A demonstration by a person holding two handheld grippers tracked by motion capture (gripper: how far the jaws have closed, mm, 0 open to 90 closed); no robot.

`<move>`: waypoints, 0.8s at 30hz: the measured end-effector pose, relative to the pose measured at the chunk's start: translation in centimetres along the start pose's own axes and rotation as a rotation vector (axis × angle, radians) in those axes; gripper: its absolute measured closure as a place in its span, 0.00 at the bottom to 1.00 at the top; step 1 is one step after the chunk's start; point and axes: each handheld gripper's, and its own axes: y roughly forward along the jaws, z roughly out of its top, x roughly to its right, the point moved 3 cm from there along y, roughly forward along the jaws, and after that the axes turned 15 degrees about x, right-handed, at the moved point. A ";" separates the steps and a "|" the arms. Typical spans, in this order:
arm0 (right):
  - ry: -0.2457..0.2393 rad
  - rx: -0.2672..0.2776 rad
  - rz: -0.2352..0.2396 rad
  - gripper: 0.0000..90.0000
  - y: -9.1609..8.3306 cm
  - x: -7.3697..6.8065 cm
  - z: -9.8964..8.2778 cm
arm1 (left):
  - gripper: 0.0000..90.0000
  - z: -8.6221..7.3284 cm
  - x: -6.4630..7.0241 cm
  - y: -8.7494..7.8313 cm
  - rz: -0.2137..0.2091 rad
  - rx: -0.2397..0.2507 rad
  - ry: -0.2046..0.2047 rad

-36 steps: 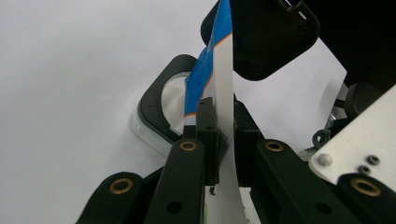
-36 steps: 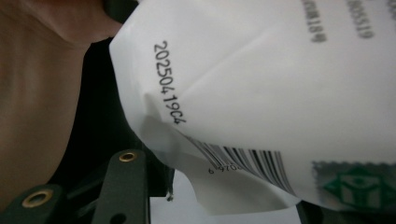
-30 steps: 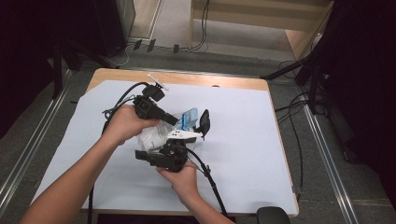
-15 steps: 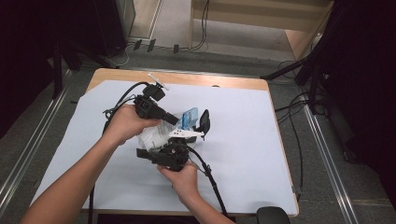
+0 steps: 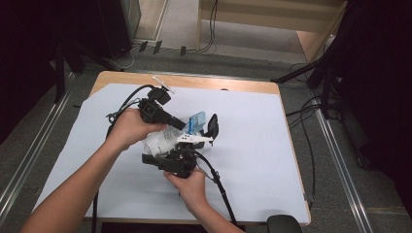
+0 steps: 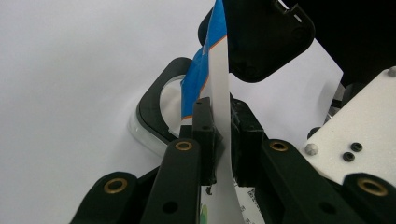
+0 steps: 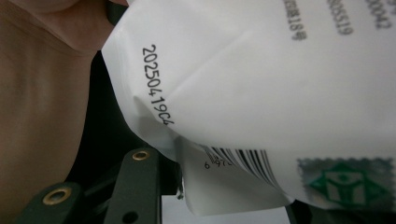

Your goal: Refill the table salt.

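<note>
Your left gripper (image 6: 219, 135) had its jaws nearly shut, pinched on the flat top edge of the white plastic pouch with the blue printed band (image 6: 218, 79); they had just eased a touch wider, the strip between the pads. Your right gripper (image 5: 171, 159) had just narrowed its jaws around the pouch's lower end, near the barcode, though whether the pads pressed on it you could not tell from its view. In the high view the pouch (image 5: 163, 138) hung between your two hands, above the white paper sheet (image 5: 252, 145) covering the wooden table (image 5: 228, 85). With both ends taken, the seal looked ready to be pulled apart.
</note>
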 end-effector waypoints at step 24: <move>0.031 0.002 0.006 0.69 0.0 0.0 0.1 | 0.91 0.0 0.0 0.0 0.001 0.001 -0.001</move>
